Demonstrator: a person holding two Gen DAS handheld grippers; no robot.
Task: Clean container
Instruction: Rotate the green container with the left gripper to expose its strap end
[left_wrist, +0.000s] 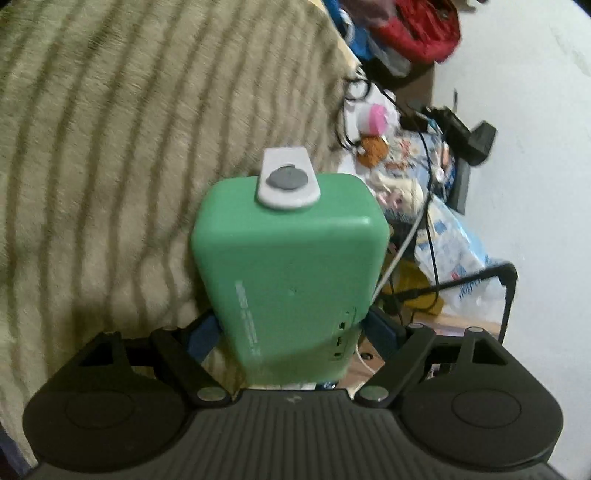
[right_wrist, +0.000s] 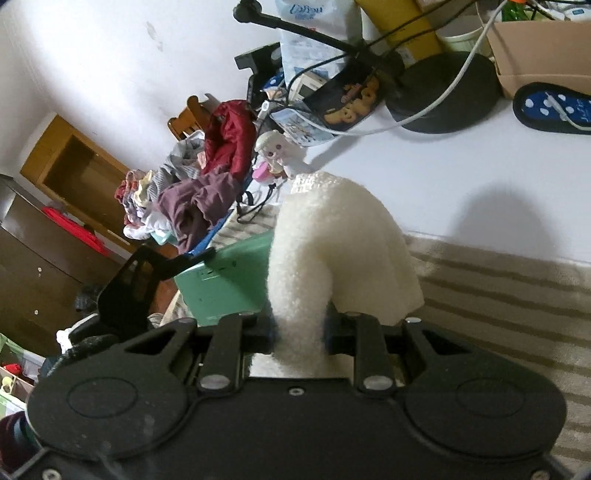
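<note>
**Mid-air wipe: green box in the left gripper, cloth in the right**

Currently the mint-green rounded plastic container (left_wrist: 291, 269) is held off the surface, clamped near its lower end between the black fingers of the left gripper (left_wrist: 291, 332). It stands above the beige striped fleece blanket (left_wrist: 110, 147). A white tab with a grey round button (left_wrist: 286, 179) sits on its far end.

Risks, as judged from this moment:
- Container is gripped at one end only, most of its length unsupported. Sideways pressure from wiping could lever it out of the pinch or twist it in the fingers.
- Plastic looks smooth; slipping seems plausible if the push is hard.
- Left view is blurred, which suggests motion; contact could land off target.
- Black and white cables (left_wrist: 424, 206) and other clutter lie close behind; a wide swing could snag them.

Gripper states:
- Left: fingers spread to the container's width, pressing on both of its sides.
- Right gripper (right_wrist: 299, 328): fingers drawn close, pinching a folded white fluffy cloth (right_wrist: 332, 251) that bulges forward. In the right view the cloth overlaps the container (right_wrist: 229, 277); whether they touch cannot be told.
</note>
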